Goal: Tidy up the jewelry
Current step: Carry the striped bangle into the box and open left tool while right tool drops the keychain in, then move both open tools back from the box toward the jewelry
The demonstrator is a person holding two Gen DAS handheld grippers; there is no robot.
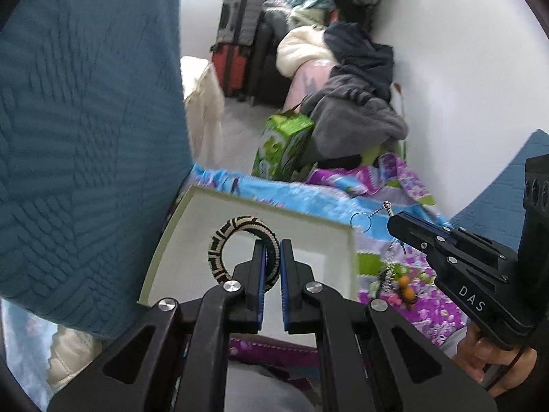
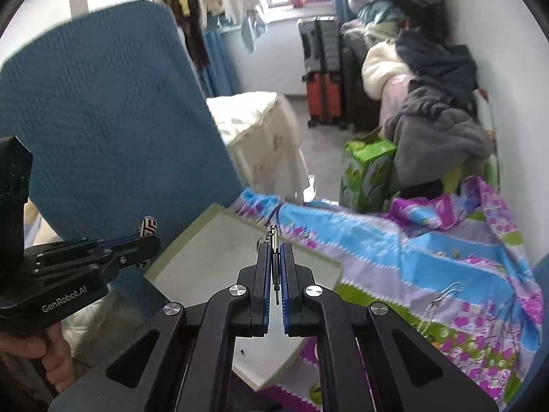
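Bangle [image 1: 244, 250] pinched in left gripper [image 1: 272, 264] jaws above tray [image 1: 329, 261]; right gripper [image 2: 274, 267] jaws clamp earring [image 2: 273, 240].

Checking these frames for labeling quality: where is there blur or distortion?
Left wrist view: fisheye bends the room; blue headboard smeared, woven bangle sharp. Right wrist view: headboard edge and floral bedsheet soft, earring crisp; dark vignette corners in both.
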